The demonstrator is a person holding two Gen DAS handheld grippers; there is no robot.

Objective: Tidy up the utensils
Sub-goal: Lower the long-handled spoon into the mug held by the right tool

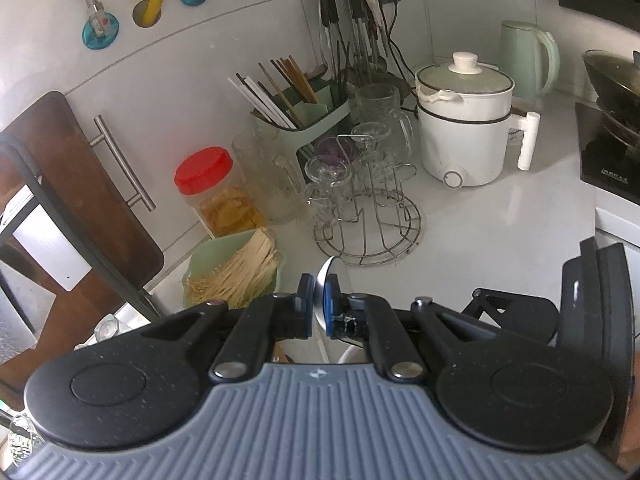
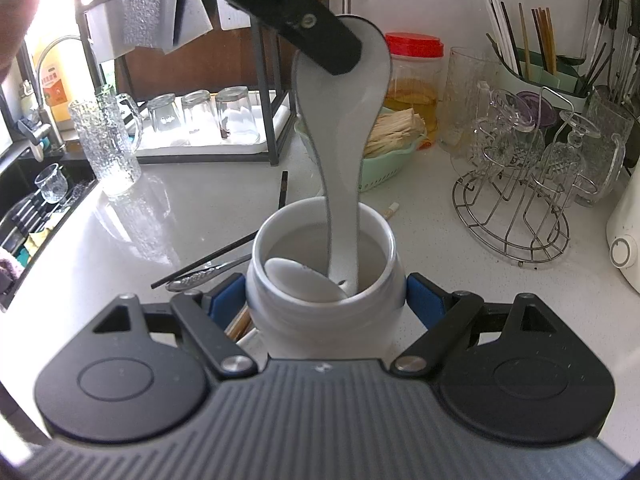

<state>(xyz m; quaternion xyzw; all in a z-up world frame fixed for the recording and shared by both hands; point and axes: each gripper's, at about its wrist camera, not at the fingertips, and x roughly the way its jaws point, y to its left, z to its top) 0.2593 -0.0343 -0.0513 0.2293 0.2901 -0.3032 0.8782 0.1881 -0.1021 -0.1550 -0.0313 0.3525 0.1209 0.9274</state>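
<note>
A white ceramic spoon stands handle-down in a white cup. My left gripper comes in from the top of the right wrist view and is shut on the spoon's bowl. In the left wrist view the spoon's bowl shows edge-on between the blue pads of the left gripper. My right gripper is shut on the cup, one blue pad on each side. A second white spoon lies inside the cup.
A black chopstick and a metal spoon lie on the white counter left of the cup. Behind stand a green basket of sticks, a red-lidded jar, a wire glass rack, a green chopstick holder and an electric pot.
</note>
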